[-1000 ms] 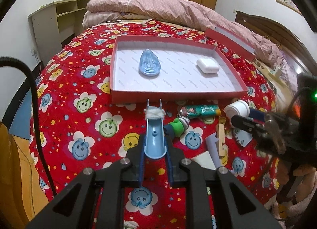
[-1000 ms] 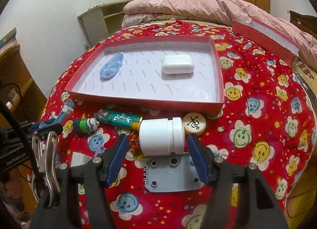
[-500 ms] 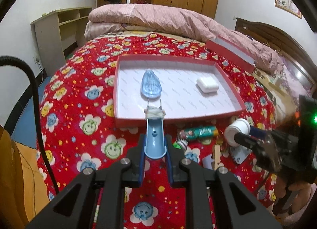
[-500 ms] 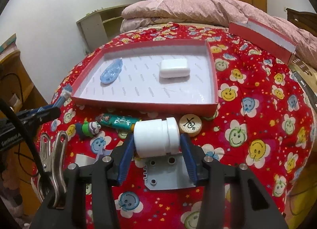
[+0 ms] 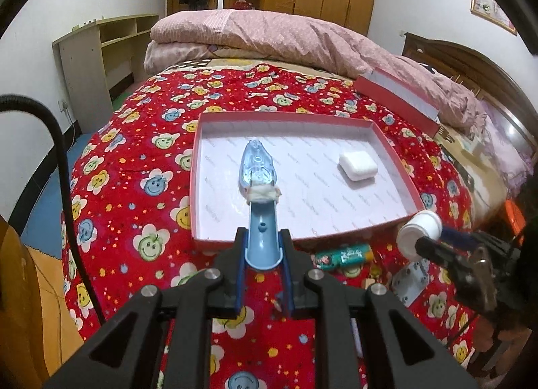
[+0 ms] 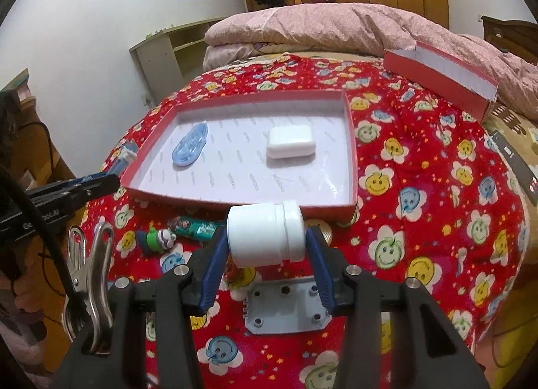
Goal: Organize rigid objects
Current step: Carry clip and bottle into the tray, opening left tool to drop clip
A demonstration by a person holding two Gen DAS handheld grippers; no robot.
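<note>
- The left gripper (image 5: 261, 256) is clamped on a blue plastic tool (image 5: 261, 231), its 2 blue-lined fingers (image 5: 239, 274) pressing the rounded rear end from both sides.
- The blue plastic tool points straight forward, away from the camera, its long axis in line with the fingers; a white wad of tape (image 5: 263, 194) wraps its far tip.
- That tip hangs above the near part of the red tray (image 5: 215, 241), in front of a clear blue teardrop-shaped item (image 5: 255, 162) that lies inside, narrow end pointing toward the far wall of the tray.
- The right gripper (image 6: 266, 256) is closed on a white jar (image 6: 265, 236), 1 blue finger pad (image 6: 213, 262) against its base and the other against its lid.
- The jar lies on its side, long axis running left to right across the fingers, lid toward the right. It is held above the red smiley-face quilt (image 6: 437, 220), just in front of the tray's near wall.
- Inside the tray, a white rectangular case (image 6: 291, 141) lies to the right of the teardrop item, well apart from it.
- On the quilt below the jar sit a grey plate with holes (image 6: 285, 310), a green tube (image 6: 195, 225), a small green figure (image 6: 156, 237) and a round wooden piece (image 6: 322, 229) partly hidden by the right finger.
- A metal clip (image 6: 89, 268) hangs at the left of the right gripper's frame.
</note>
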